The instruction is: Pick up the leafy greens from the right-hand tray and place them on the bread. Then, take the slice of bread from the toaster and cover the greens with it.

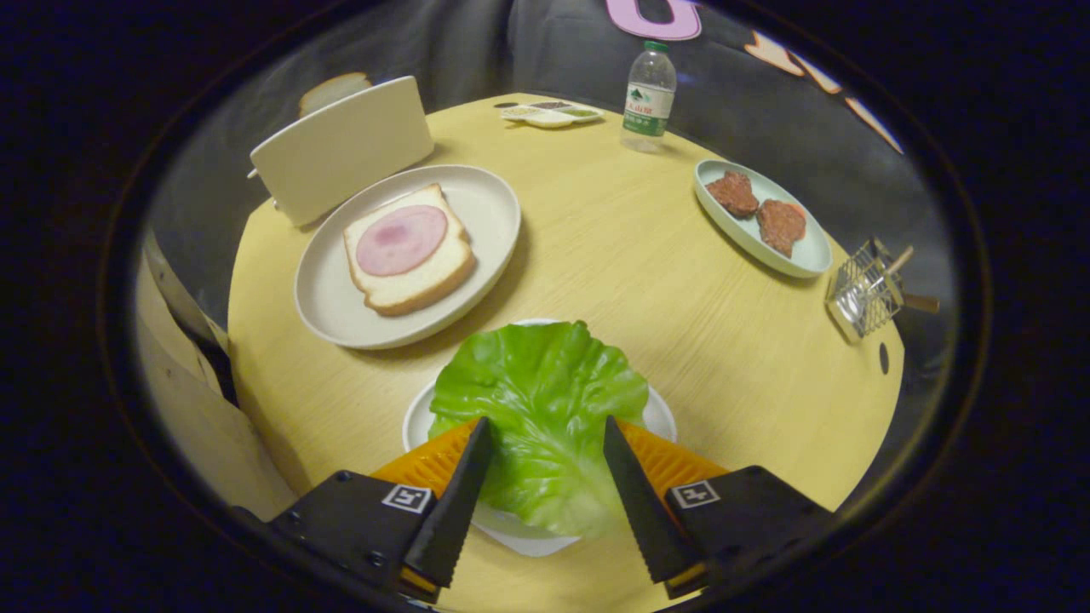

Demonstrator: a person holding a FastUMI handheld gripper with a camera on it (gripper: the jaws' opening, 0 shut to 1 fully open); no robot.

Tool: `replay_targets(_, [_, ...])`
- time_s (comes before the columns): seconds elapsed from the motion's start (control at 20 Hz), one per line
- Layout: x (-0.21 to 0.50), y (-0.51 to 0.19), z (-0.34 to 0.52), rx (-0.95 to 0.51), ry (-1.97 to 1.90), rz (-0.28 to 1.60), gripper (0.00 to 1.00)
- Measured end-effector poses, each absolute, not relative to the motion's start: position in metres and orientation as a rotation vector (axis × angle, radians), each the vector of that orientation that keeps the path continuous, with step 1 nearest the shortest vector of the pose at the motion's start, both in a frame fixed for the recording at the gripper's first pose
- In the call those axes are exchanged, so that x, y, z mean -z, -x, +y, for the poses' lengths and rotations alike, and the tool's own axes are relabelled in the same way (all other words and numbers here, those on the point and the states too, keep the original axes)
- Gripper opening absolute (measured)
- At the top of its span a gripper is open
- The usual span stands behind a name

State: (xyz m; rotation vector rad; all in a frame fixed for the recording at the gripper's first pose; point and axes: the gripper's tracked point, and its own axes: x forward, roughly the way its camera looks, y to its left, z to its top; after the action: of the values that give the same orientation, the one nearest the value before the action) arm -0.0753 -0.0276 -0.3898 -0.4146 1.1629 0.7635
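A green lettuce leaf (541, 400) lies on a small white plate (662, 419) near the table's front edge. My gripper (545, 421) is open just above it, one finger on each side of the leaf's near half, neither clearly pressing on it. Beyond and to the left, a slice of bread topped with a round of ham (407, 247) rests on a large white plate (485, 196). Behind that plate stands a white toaster (345, 149) with a slice of bread (334, 88) poking out of its top.
The round yellow table (613, 247) also holds an oval pale tray (809, 255) with two brown patties at the right, a wire rack (864, 289) at the right edge, a water bottle (649, 94) and a small compartment dish (552, 113) at the back.
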Motion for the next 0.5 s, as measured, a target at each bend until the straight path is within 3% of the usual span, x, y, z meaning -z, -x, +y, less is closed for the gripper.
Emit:
replay_targets(0.15, [0.3896, 0.0757, -0.0279, -0.750, 0.405, 1.165, 0.82])
replay_targets(0.3, [0.3899, 0.0750, -0.0256, -0.737, 0.401, 1.165, 0.41])
replay_targets(0.4, [0.3903, 0.0757, -0.0243, -0.738, 0.404, 1.159, 0.41])
replay_targets(0.5, [0.3917, 0.0756, -0.0213, -0.752, 0.415, 1.144, 0.14])
